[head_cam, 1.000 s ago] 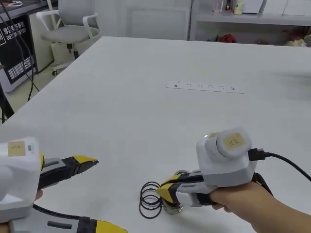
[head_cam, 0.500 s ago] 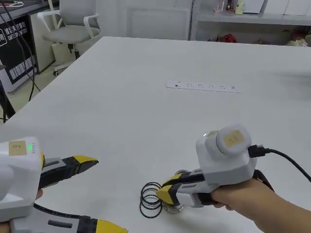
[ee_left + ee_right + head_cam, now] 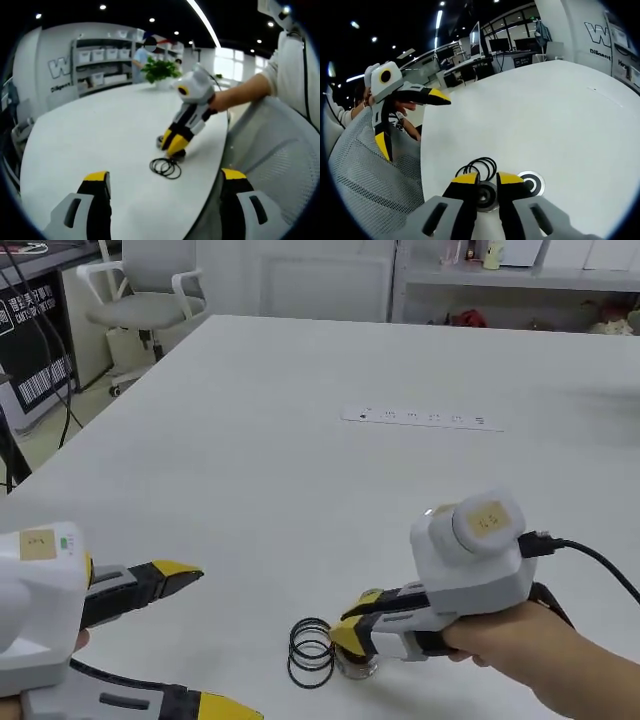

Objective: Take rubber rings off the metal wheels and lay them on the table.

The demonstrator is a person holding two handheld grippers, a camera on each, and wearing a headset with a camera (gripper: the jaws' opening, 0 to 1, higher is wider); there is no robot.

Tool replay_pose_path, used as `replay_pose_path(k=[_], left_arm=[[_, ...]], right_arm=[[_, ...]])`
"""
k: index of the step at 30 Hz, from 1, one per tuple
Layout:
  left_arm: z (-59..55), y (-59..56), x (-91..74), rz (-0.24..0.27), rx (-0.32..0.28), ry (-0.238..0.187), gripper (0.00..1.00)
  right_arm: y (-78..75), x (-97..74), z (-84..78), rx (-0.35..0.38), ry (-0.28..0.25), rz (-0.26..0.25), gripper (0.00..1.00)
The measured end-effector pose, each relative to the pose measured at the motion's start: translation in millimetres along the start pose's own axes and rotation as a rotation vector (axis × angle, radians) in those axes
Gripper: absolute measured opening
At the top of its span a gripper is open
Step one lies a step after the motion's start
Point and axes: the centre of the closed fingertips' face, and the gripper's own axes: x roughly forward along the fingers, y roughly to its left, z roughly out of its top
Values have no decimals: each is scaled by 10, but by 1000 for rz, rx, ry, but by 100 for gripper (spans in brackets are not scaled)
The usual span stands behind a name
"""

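Several black rubber rings point(image 3: 310, 652) point(image 3: 166, 167) point(image 3: 479, 167) lie in a loose pile on the white table point(image 3: 300, 440). My right gripper point(image 3: 348, 637) point(image 3: 487, 179) points at the pile, its jaws drawn to a narrow gap around a metal wheel point(image 3: 356, 666) point(image 3: 485, 196) that rests on the table. A second metal wheel point(image 3: 532, 183) lies just to its right. My left gripper point(image 3: 210, 640) point(image 3: 165, 175) hangs wide open at the near left, apart from the rings, and holds nothing. The left gripper view has the right gripper point(image 3: 175, 142) just behind the rings.
A white power strip point(image 3: 420, 419) lies at mid-table. An office chair point(image 3: 140, 295) stands beyond the far left corner, with shelves point(image 3: 520, 280) behind the table. A cable point(image 3: 590, 575) trails from the right gripper. A mesh chair back point(image 3: 365, 175) is close to the table's near edge.
The right gripper has shifted slightly to the right and tilted a little over the wheel. The rings and the left gripper have stayed put.
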Motion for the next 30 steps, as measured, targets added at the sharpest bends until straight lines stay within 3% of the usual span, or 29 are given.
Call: replay_pose_path(k=[11, 30], left_arm=[[-9, -8, 5, -4, 2, 6, 91], [3, -42, 20, -17, -8, -1, 92]], right_arm=[[-79, -152, 130, 19, -56, -13, 12], [-121, -570, 495, 43, -210, -26, 20]])
